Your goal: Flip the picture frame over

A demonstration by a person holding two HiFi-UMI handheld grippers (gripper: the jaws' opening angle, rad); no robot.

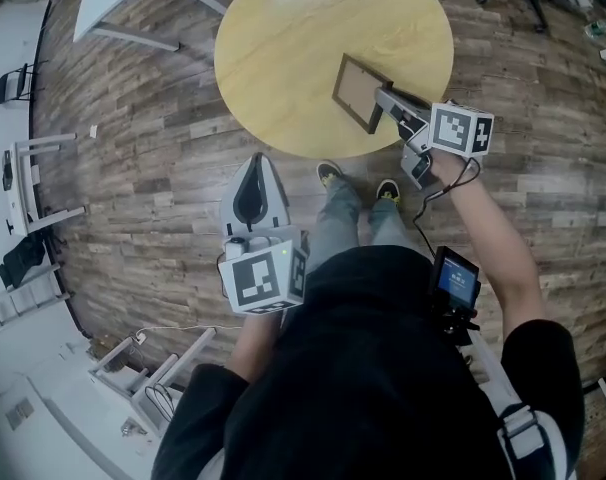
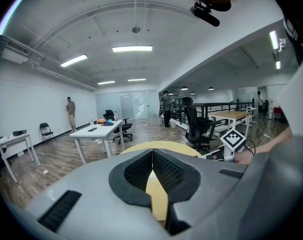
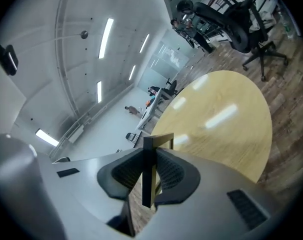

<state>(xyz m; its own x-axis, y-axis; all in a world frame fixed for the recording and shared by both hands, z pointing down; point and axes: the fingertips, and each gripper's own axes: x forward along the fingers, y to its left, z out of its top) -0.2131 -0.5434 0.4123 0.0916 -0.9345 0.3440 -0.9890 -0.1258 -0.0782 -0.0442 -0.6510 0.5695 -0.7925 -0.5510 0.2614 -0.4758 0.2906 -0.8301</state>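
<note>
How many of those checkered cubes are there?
2. One cube tops the left gripper by the person's waist; the other cube rides the right gripper gripping the picture frame.

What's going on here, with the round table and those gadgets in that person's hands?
A person stands at a round wooden table with a hand-held gripper in each hand. The right gripper is clamped on one edge of a picture frame and holds it tilted over the near side of the table, seemingly partway through turning it over. Whether the frame touches the tabletop is hard to tell. The left gripper is held low by the person's legs, jaws together and empty, taking no part.
</note>
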